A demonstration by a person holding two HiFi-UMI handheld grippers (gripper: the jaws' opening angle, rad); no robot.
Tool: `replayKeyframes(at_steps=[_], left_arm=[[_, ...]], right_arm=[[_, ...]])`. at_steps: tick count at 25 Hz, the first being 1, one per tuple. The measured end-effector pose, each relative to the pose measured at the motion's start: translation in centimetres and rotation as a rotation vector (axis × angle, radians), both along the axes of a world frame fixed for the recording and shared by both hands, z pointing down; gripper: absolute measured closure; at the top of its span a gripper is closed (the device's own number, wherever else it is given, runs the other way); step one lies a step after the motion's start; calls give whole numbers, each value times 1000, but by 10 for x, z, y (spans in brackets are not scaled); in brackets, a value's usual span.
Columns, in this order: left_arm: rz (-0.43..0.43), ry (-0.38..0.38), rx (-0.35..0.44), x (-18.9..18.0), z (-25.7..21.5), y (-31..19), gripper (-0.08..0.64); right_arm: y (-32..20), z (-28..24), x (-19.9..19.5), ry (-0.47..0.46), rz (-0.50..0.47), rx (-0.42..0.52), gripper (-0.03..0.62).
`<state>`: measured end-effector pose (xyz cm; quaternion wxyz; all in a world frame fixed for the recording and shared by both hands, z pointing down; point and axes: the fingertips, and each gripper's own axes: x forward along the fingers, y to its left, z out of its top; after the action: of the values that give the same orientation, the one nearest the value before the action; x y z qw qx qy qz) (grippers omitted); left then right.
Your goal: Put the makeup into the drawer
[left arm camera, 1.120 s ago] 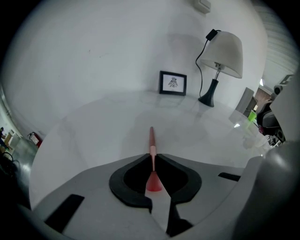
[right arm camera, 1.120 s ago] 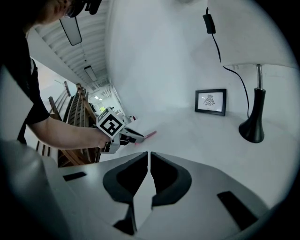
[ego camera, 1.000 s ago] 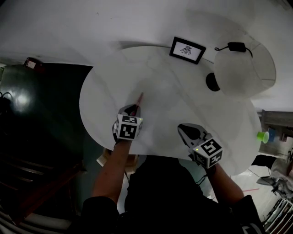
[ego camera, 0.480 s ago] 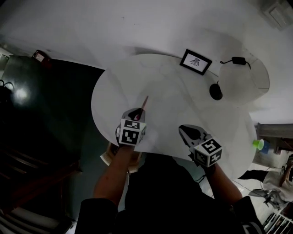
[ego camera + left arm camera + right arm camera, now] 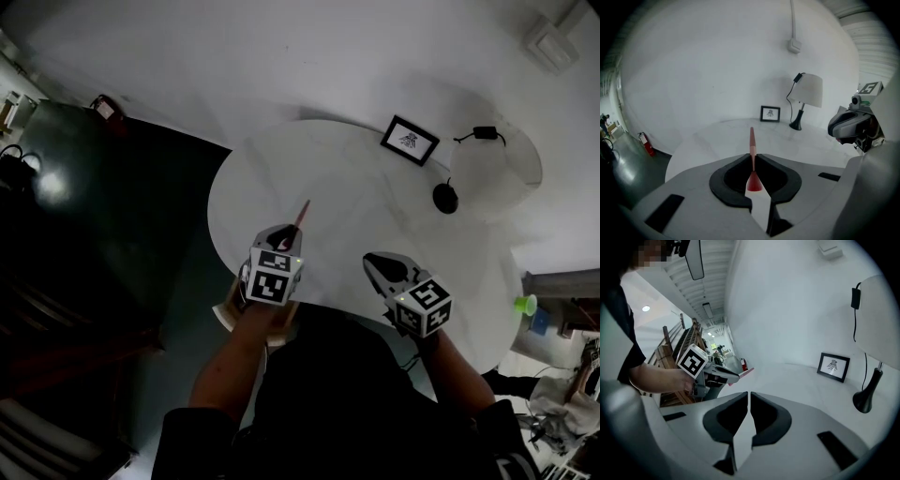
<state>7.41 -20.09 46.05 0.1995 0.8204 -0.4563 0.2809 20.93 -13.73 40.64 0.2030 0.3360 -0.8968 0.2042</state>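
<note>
A slim red makeup pencil sticks out forward from my left gripper, whose jaws are shut on its lower part. In the head view the same pencil points up and away over the white round table, held by the left gripper near the table's front left edge. The right gripper view shows the pencil held up in the air. My right gripper hovers over the table's front edge, jaws shut with nothing between them. No drawer can be made out.
A small framed picture stands at the back of the table, beside a lamp with a black base and white shade. A wooden piece lies below the left hand. Dark floor spreads to the left.
Both grippers have risen over the table's front edge, the left one carrying the pencil. The head view has drawn back, so the table looks smaller.
</note>
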Motion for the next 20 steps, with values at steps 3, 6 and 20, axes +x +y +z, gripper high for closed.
replayKeyframes(at_steps=[3,6,20], left_arm=[[-16,-7,15,-1,-13,14,511],[-37,-18,29,-1,-26,31,511],[-100,-32,88,12,-59,120,511]], right_arm=[[8,-5,6,-19,2,4,566],[20,-7,15,-39,0,2,566],[89,8,45,-60,-71,-27,566]])
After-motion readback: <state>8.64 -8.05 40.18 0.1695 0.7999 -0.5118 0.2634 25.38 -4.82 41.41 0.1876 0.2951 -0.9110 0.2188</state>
